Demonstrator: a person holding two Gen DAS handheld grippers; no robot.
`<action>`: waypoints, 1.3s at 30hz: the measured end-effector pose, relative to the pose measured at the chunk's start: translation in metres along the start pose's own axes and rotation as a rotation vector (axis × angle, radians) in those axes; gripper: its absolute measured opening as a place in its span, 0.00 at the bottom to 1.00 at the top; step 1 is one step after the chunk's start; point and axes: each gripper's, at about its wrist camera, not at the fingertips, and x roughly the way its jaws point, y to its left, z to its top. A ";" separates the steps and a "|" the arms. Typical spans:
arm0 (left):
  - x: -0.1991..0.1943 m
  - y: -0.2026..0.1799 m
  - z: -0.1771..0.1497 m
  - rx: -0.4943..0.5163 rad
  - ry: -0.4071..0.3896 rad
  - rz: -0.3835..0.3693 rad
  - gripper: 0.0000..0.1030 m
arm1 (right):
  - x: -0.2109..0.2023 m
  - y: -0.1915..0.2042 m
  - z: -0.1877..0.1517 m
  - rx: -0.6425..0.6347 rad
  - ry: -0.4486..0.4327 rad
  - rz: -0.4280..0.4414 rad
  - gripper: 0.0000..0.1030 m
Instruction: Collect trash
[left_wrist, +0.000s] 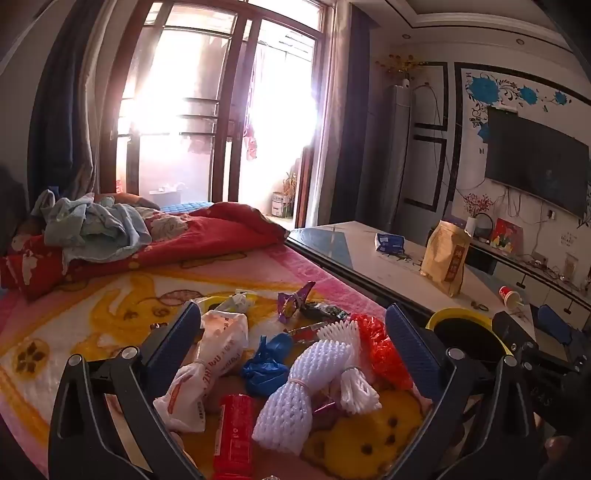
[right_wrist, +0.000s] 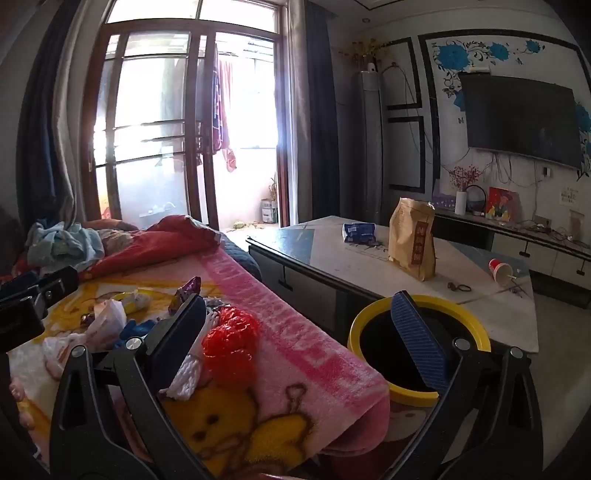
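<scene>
A heap of trash lies on the pink and yellow blanket (left_wrist: 92, 332): a white plastic bag (left_wrist: 210, 365), a blue bag (left_wrist: 267, 363), white foam netting (left_wrist: 295, 398), a red bag (left_wrist: 384, 350), a red tube (left_wrist: 232, 432) and a purple wrapper (left_wrist: 291, 302). My left gripper (left_wrist: 291, 325) hangs wide open just above the heap, holding nothing. My right gripper (right_wrist: 299, 317) is also open and empty, over the blanket's edge, with the red bag (right_wrist: 231, 343) by its left finger. A yellow-rimmed black bin (right_wrist: 417, 347) stands beside the bed, behind the right finger.
A low white table (right_wrist: 369, 258) to the right carries a brown paper pouch (right_wrist: 412, 240), a blue packet (right_wrist: 358, 232) and a tipped red paper cup (right_wrist: 500, 271). A red quilt (left_wrist: 207, 232) and crumpled clothes (left_wrist: 88, 225) lie at the bed's far end.
</scene>
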 end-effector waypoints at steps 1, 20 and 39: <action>0.000 0.000 0.000 -0.006 -0.005 -0.005 0.94 | -0.001 0.000 0.000 -0.003 0.000 0.003 0.90; -0.002 -0.003 -0.003 -0.013 -0.001 -0.030 0.94 | -0.004 0.001 0.001 -0.001 -0.019 -0.009 0.90; -0.002 -0.004 -0.003 -0.012 -0.002 -0.030 0.94 | -0.003 0.000 0.000 -0.003 -0.012 -0.008 0.90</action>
